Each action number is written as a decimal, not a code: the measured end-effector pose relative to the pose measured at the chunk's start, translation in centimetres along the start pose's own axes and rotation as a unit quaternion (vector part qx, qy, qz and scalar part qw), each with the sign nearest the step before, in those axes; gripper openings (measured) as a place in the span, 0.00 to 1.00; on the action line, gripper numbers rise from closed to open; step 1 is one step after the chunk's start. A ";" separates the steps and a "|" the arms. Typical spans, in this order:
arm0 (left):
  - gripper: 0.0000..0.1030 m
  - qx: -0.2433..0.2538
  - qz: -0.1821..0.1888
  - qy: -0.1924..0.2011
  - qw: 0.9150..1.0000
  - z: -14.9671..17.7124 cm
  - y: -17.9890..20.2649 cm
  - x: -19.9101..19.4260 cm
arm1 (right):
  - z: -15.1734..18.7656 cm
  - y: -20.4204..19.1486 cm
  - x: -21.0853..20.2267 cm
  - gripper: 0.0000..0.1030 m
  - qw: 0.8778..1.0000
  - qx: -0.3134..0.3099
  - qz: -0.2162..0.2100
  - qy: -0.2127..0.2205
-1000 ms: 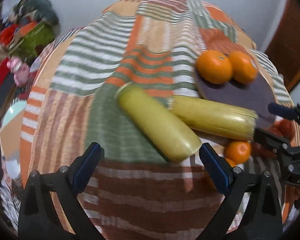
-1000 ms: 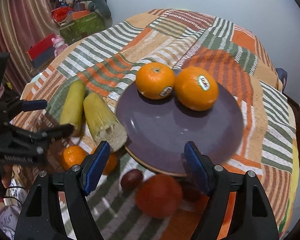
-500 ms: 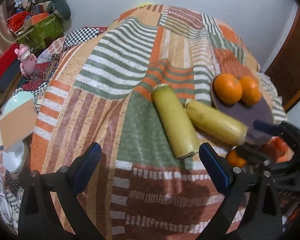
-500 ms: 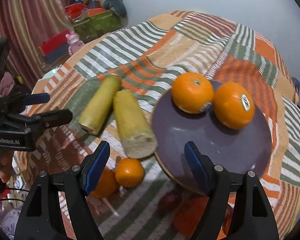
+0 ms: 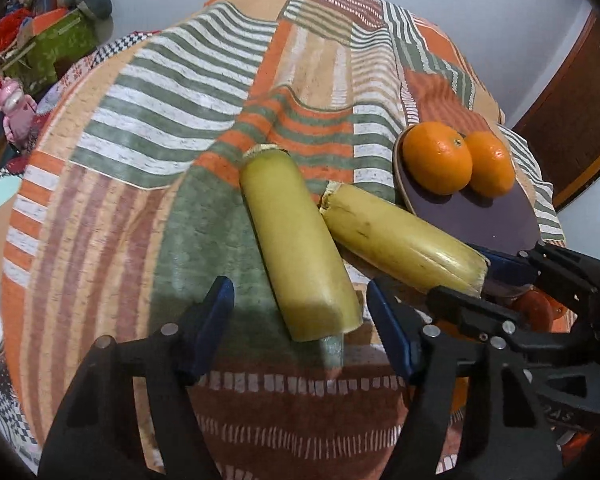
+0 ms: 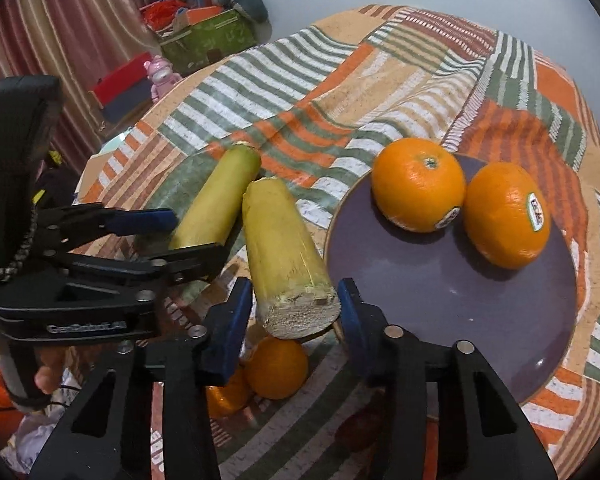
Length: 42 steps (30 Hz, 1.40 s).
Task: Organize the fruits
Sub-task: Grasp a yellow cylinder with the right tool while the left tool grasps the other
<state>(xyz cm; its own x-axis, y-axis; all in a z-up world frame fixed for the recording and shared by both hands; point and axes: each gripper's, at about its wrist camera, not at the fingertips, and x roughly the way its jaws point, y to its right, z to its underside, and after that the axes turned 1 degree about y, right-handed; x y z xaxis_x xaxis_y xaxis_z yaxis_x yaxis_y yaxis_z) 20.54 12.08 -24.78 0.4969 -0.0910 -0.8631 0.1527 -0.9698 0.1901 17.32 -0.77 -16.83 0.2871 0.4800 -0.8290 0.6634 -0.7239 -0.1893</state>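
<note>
Two yellow-green cane pieces lie on the striped cloth. My left gripper is open with its fingers on either side of the near end of the left cane piece. My right gripper is open around the cut end of the right cane piece, which leans on the rim of the purple plate. Two large oranges sit on the plate. Two small oranges lie under the right cane piece's end. Each gripper shows in the other's view: the right, the left.
The round table wears a striped patchwork cloth. A dark red fruit lies by the plate's near edge. A green box of clutter and a pink toy stand beyond the table on the left. A wooden door is at right.
Both grippers have moved forward and down: the left now straddles the left cane piece's end, the right straddles the right cane piece's cut end. The fruits have not moved.
</note>
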 end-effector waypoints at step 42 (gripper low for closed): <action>0.38 0.060 0.000 0.029 0.998 3.9 1.2 -6.9 | 2.4 -2.7 -4.4 0.37 0.999 -0.051 0.017 0.007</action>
<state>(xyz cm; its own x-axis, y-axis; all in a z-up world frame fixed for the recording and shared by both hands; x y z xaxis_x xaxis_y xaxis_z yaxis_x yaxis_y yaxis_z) 13.93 10.68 -20.48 0.5457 -0.0809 -0.8340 0.0520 -0.9901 0.1300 12.58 -2.11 -13.99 0.3196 0.4632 -0.8266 0.7198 -0.6860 -0.1061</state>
